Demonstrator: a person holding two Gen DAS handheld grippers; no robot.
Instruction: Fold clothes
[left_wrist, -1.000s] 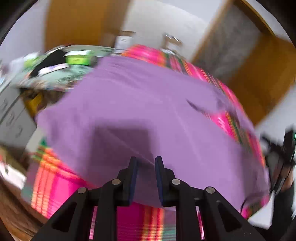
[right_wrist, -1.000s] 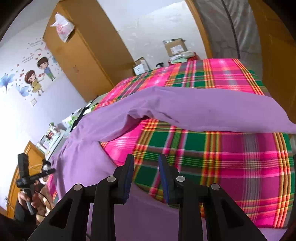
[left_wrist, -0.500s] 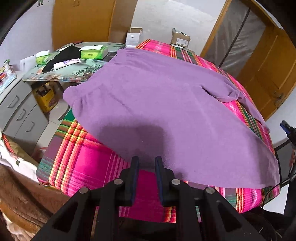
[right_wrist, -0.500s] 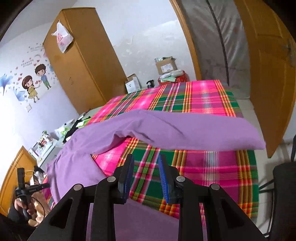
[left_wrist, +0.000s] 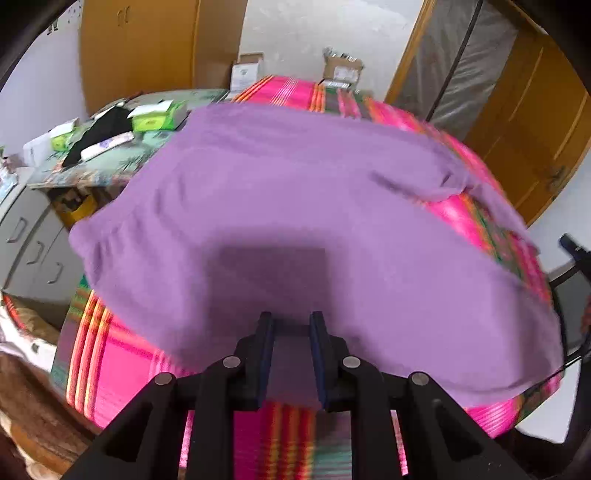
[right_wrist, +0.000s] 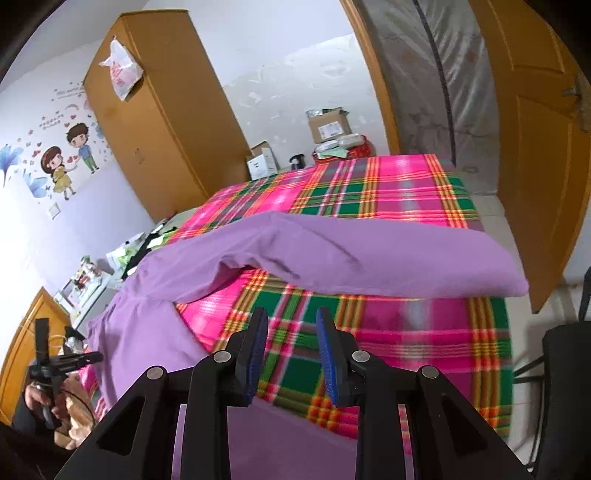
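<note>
A: Item one, nearest?
B: Left gripper (left_wrist: 291, 319), jaws parted a little, nothing pinched between them; it hangs over the near edge of the purple garment (left_wrist: 295, 206). Purple cloth shows in the gap, lying beneath.

A: Item two?
B: Right gripper (right_wrist: 291, 314), jaws likewise apart and holding nothing, above the near edge of the bed (right_wrist: 402, 192), a purple strip of the garment (right_wrist: 369, 258) lying below it.

A: The garment itself?
B: Spread flat over the bed's plaid cover (left_wrist: 122, 365), reaching its near and left edges. One long sleeve (right_wrist: 424, 266) lies straight across the cover to the right edge.

A: Beyond the bed?
B: A side table (left_wrist: 110, 162) at the left edge with green boxes (left_wrist: 159, 116), then cardboard boxes (right_wrist: 328, 125), a wooden wardrobe (right_wrist: 159, 110) and a door (right_wrist: 535, 147).
</note>
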